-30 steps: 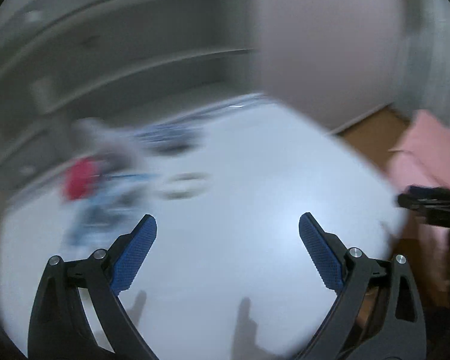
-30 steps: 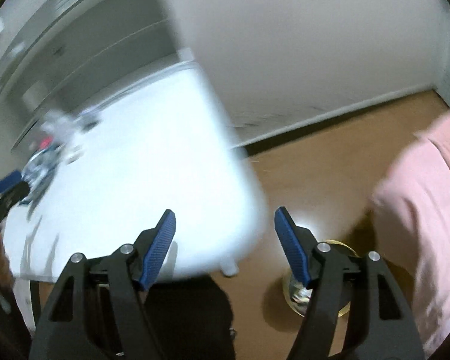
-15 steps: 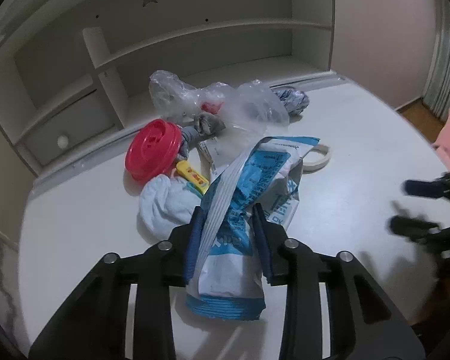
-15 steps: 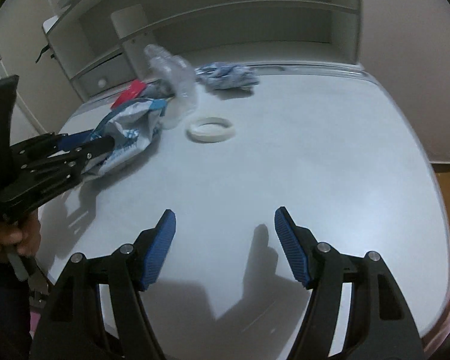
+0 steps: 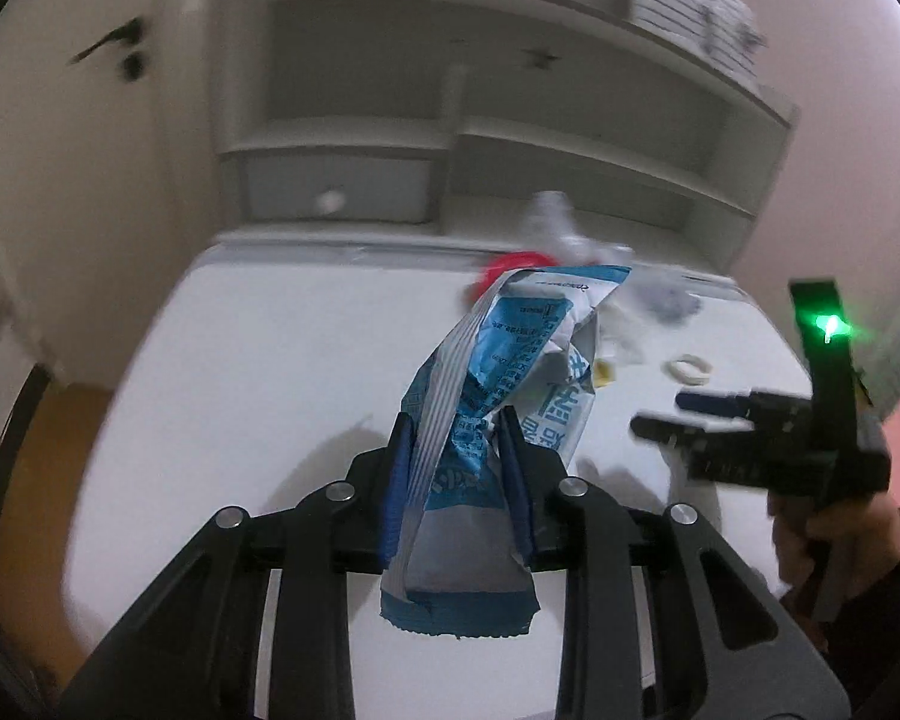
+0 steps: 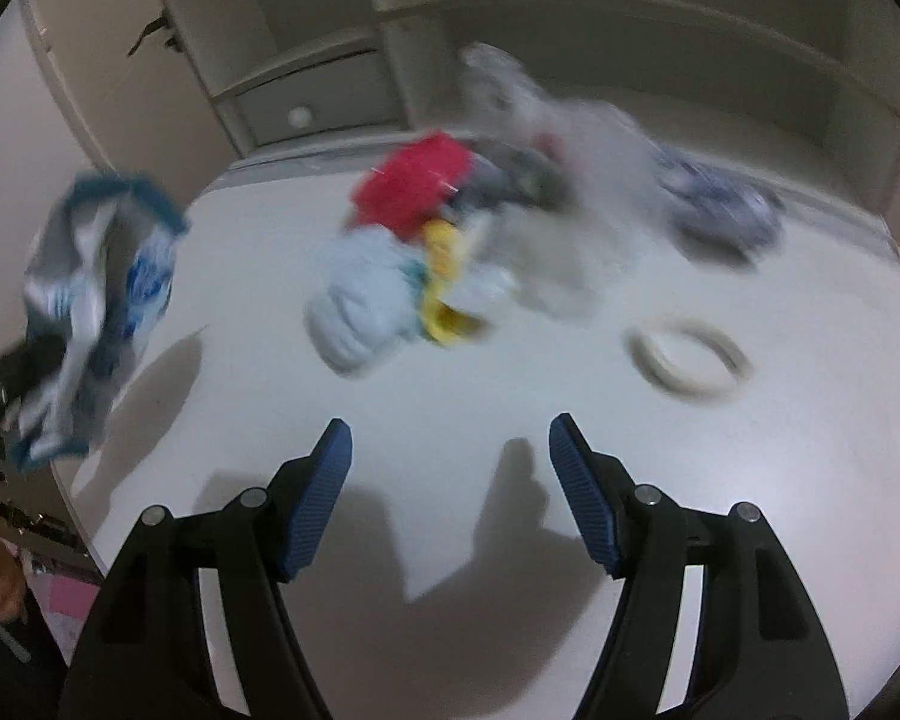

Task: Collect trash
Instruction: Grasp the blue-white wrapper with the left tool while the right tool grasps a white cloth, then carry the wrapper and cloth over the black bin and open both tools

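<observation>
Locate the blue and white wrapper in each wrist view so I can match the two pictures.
Left wrist: the blue and white wrapper is at centre, pinched in the left gripper, off the table.
Right wrist: the wrapper hangs at the far left edge, blurred.
Shared landmark: the white tape ring on the white table.

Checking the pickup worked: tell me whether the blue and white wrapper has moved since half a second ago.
Yes. The blue and white wrapper, clamped in the left gripper, now hangs lifted left of the trash pile, no longer lying against it on the white table.
</observation>
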Demonstrator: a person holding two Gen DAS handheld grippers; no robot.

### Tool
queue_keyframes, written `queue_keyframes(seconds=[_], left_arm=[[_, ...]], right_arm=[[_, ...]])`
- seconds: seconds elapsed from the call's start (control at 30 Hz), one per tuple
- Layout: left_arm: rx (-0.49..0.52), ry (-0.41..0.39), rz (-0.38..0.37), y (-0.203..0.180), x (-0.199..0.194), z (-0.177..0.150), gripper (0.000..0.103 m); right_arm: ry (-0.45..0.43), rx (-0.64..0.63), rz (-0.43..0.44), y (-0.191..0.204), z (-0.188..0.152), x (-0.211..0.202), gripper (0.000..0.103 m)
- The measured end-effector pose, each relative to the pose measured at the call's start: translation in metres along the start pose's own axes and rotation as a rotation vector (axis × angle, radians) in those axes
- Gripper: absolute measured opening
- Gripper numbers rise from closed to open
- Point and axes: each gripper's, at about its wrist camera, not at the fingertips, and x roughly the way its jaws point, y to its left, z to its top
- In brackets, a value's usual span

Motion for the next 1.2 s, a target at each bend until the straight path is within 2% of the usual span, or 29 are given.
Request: queue_keyframes(seconds=[0.13, 0.23, 0.27, 0.33, 0.37, 0.4, 0.43, 0.6, 0.7, 0.87, 1.03, 1.2], left_arm=[[-0.085, 0.027, 0.026, 0.034, -0.004, -0.018, 0.028], [-0.105, 0.048, 0.044, 0.044, -0.004, -0.027, 0.028], [-0.114, 0.054, 0.05, 0.047, -0.004, -0.03, 0.028], [-0.125, 0.059, 0.051, 0.051, -0.005, -0.034, 0.028], [-0.126, 0.059, 0.055, 0.052, -0.006, -0.035, 0.028], [-0.123, 0.058, 0.063, 0.052, -0.007, -0.036, 0.028], [-0.121, 0.057, 0.071, 0.052, -0.008, -0.037, 0.028], [-0.128, 0.054, 0.06, 0.045, -0.008, -0.035, 0.028], [-0.101, 0.053, 0.028, 0.028, -0.005, -0.03, 0.028], [-0.017, 0.075, -0.051, -0.022, 0.01, -0.026, 0.028], [0.094, 0.098, -0.159, -0.097, 0.029, -0.026, 0.028], [0.244, 0.122, -0.309, -0.199, 0.046, -0.033, 0.028]], right_arm=[[-0.02, -0.134, -0.062, 0.04, 0.026, 0.015, 0.066], [-0.013, -0.224, -0.127, 0.065, 0.04, 0.036, 0.063], [-0.003, -0.248, -0.153, 0.071, 0.043, 0.045, 0.059], [0.038, -0.262, -0.184, 0.077, 0.045, 0.062, 0.028], [0.031, -0.265, -0.208, 0.079, 0.044, 0.064, 0.025], [0.022, -0.271, -0.207, 0.08, 0.046, 0.064, 0.016], [0.014, -0.272, -0.196, 0.081, 0.046, 0.061, 0.014], [-0.029, -0.224, -0.069, 0.075, 0.036, 0.02, 0.013], [-0.041, -0.178, -0.029, 0.054, 0.028, -0.004, 0.013], [-0.055, -0.085, -0.055, 0.008, -0.008, -0.043, 0.013], [-0.09, 0.057, -0.158, -0.071, -0.052, -0.088, 0.013], [-0.133, 0.236, -0.319, -0.164, -0.112, -0.147, 0.013]])
